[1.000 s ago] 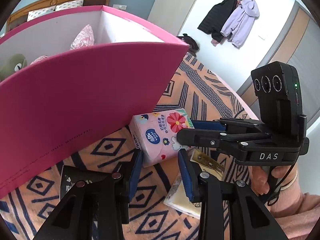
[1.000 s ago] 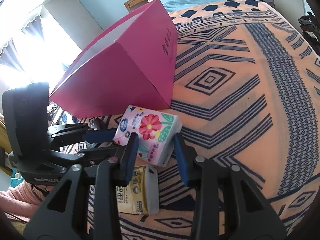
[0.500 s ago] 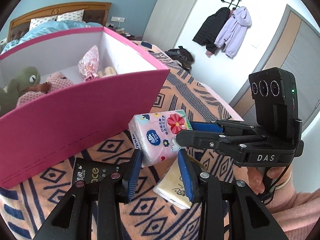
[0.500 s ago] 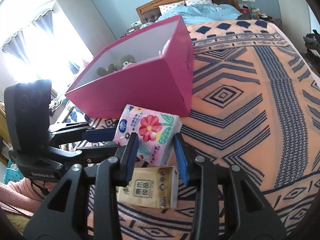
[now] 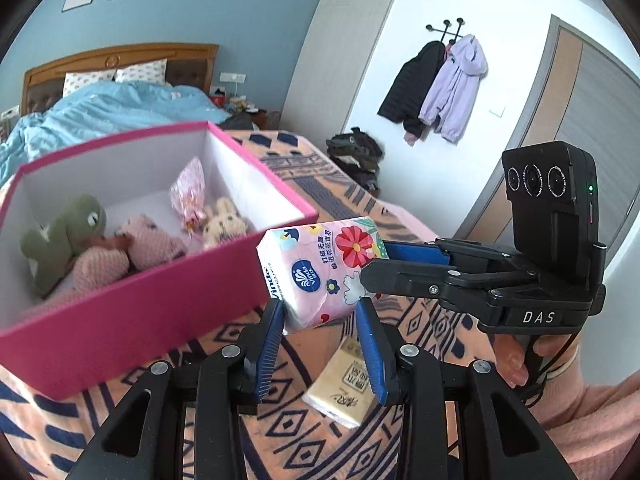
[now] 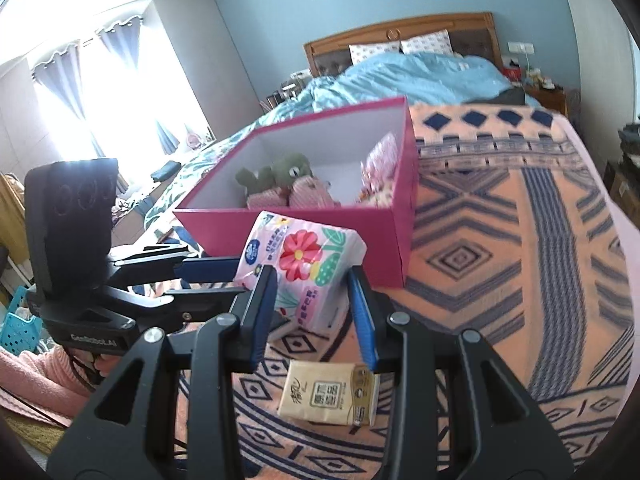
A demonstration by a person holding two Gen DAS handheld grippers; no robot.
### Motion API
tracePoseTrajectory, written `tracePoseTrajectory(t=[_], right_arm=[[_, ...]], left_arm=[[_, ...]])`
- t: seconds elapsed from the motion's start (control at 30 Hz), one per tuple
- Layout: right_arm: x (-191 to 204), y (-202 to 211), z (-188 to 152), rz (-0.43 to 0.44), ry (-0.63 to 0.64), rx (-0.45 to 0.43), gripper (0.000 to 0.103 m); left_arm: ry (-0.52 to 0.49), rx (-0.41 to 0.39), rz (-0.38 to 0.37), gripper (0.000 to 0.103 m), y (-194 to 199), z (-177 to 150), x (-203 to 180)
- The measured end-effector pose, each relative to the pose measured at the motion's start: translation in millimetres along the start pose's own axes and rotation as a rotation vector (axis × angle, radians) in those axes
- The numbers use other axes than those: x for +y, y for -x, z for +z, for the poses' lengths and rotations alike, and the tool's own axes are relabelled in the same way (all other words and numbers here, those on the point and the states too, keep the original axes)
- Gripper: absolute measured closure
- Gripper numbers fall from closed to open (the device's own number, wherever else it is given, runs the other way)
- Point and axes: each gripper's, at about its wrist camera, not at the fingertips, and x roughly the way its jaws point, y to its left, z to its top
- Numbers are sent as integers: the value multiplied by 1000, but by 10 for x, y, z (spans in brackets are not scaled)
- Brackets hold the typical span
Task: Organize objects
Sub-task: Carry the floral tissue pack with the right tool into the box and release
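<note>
A pink box [image 5: 132,304] holding plush toys [image 5: 64,236] sits on a patterned bed blanket [image 6: 500,272]. Just beside it, a floral tissue pack [image 5: 320,272] hangs in the air, clamped between the left tongs [image 5: 320,320] and the right tongs [image 6: 312,300], above a yellow tissue pack [image 6: 328,396] lying on the blanket.

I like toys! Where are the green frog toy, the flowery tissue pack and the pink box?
Frog toy [image 5: 68,236], left wrist view, head.
Tissue pack [image 5: 320,268], left wrist view, front face.
Pink box [image 6: 304,228], right wrist view, near wall.
</note>
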Motion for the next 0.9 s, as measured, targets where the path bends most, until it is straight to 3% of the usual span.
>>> tracePoseTrajectory(t=[0.9], right_arm=[[39,-83,474,16,72,-48,63]], left_arm=[[-29,-76,78,66,-2,421,166]])
